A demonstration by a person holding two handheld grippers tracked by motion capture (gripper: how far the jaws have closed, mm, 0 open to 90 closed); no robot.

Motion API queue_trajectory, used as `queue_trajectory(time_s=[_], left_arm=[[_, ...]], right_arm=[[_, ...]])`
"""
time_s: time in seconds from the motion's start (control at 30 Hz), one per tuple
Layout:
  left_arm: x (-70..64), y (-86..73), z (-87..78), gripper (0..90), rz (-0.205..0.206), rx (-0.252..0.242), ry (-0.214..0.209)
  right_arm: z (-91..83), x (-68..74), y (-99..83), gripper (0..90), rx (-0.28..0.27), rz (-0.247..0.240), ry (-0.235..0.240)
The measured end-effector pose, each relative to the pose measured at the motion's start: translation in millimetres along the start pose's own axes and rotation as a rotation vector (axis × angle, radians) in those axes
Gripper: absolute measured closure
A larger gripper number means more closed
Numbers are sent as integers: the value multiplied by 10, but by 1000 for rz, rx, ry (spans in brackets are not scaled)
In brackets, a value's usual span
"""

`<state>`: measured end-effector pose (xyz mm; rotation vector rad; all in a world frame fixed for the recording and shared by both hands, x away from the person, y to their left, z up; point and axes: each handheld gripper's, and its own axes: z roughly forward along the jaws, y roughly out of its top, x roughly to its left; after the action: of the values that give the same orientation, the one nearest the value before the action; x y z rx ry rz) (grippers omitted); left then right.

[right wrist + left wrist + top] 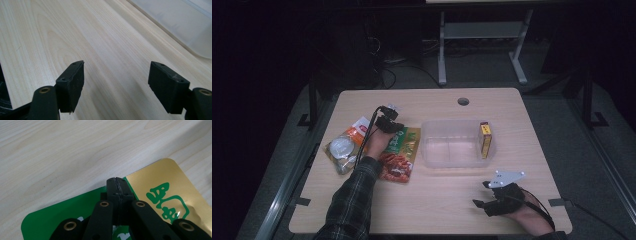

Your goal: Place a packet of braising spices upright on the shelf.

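Note:
A green and gold snack packet (403, 142) lies flat on the wooden table (437, 200), left of centre. My left gripper (388, 119) is held over the packet's far end. In the left gripper view the left gripper (117, 180) is shut, its tips right at the far edge of the green and gold packet (160, 185). Whether that edge is pinched between the pads I cannot tell. My right gripper (481, 194) rests near the front right of the table. The right gripper (116, 75) is open over bare wood, with nothing between its jaws.
A clear plastic bin (428, 150) stands in the middle of the table with a yellow box (485, 140) upright against its right wall; the bin's corner (180, 25) shows in the right gripper view. An orange packet (359, 127) and a round silvery pack (341, 148) lie left of the green packet.

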<state>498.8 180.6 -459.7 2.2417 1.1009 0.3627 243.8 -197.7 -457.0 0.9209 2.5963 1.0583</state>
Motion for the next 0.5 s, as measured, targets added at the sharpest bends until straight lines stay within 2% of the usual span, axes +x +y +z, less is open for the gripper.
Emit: queue_trajectory(time_s=[0.2,0.27,0.33,0.37,0.5], left_arm=[[-96,-23,-36,900,17,20,-21],[-102,-21,-34,900,14,17,-17],[-63,-6,-25,900,21,17,11],[-53,0,-12,900,2,10,6],[-34,47,12,900,17,23,24]], right_arm=[[4,0,1,285,-1,3,0],[3,1,2,285,1,2,0],[7,5,2,285,1,3,-1],[7,7,2,285,1,3,-2],[5,3,0,285,1,3,-1]])
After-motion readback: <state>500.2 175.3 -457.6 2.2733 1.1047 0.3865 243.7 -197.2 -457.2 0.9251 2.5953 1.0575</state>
